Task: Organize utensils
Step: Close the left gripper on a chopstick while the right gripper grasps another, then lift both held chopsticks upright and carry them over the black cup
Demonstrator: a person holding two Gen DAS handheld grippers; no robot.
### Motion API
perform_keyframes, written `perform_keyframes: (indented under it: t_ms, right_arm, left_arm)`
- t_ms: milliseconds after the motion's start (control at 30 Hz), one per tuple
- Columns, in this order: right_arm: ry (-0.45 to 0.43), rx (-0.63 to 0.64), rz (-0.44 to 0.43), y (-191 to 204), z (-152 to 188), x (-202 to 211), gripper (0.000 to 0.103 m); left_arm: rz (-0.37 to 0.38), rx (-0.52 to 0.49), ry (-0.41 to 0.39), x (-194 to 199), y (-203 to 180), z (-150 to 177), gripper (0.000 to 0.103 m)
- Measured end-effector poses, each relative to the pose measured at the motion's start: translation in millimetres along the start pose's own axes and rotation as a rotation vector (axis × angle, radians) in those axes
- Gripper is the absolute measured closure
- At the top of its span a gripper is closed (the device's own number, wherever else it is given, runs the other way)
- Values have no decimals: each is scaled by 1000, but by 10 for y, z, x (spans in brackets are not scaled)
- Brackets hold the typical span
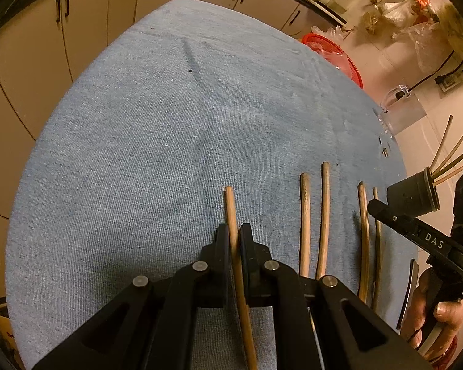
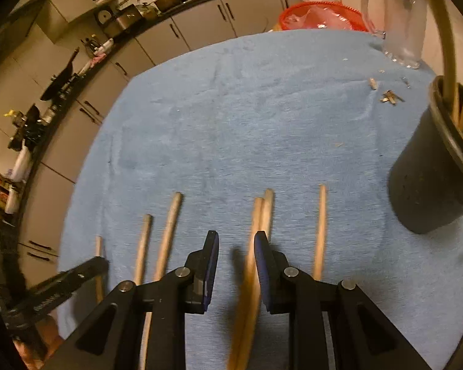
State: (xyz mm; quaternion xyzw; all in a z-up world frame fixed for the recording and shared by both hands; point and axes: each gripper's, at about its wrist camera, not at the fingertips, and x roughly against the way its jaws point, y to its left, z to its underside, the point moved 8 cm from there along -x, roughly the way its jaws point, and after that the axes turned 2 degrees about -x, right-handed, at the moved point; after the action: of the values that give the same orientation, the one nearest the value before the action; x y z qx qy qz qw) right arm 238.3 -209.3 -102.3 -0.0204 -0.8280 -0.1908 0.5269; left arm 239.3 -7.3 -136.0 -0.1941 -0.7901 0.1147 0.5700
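**Chopsticks in a row on the cloth, cup at the right**

We see the chopsticks lying side by side on the cloth [image 2: 231, 117], all pointing away from us. The leftmost chopstick [image 1: 231, 215] sits between the fingers of the left gripper [image 1: 234, 240]. To its right lie two chopsticks [image 2: 157, 246] close together, then a touching pair [image 2: 262, 212] beside the right gripper [image 2: 236, 246], then a single chopstick [image 2: 320, 231]. Further right stands the cup [image 2: 429, 178] with chopsticks in it. Behind it stands a pitcher [image 2: 398, 21] at the cloth's far edge, a basket [image 2: 318, 15] to its left.
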Motion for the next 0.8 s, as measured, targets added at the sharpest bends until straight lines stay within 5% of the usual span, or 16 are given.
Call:
perform_keyframes:
  t_ms: [533, 600, 800]
  right_arm:
    - [103, 81, 127, -4, -220, -386, 81]
    - [94, 108, 143, 44, -209, -397, 89]
    - [23, 102, 26, 216, -100, -278, 95]
  left_arm:
    - [-25, -3, 11, -43, -93, -50, 96]
    - [-41, -21, 7, -50, -127, -52, 96]
    - [-16, -28, -27, 5, -228, -87, 97]
